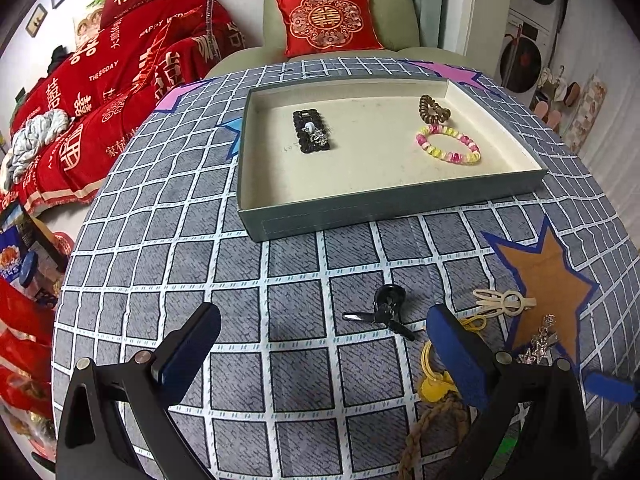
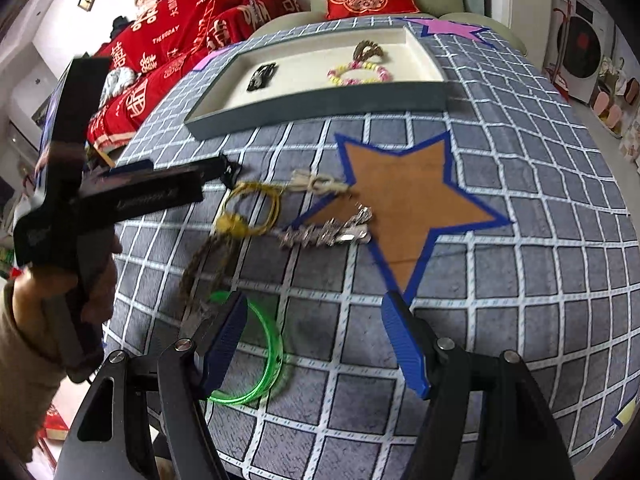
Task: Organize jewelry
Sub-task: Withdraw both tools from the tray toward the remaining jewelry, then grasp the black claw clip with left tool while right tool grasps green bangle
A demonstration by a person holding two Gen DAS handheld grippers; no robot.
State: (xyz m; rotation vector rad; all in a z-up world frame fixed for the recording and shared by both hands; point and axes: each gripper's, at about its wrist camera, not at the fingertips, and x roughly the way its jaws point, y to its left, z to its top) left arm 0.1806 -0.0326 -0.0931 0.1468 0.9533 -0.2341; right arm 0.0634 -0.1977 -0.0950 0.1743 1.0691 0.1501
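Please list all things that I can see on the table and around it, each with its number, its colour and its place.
tray: 1, grey-green outside, cream inside, far half of the table
black ornament: 1, black with silver bits, left in the tray
coil hair tie: 1, brown, right in the tray
bead bracelet: 1, pink and yellow, right in the tray, in front of the coil hair tie
black clip: 1, black, on the cloth before the tray
cream clip: 1, cream, at the brown star's edge
silver chain: 1, silver, on the brown star's edge
yellow cord: 1, yellow, beside the silver chain
braided cord: 1, brown, below the yellow cord
green bangle: 1, bright green, nearest edge
left hand-held gripper: 1, black, blue pads, open
right hand-held gripper: 1, black, blue pads, open
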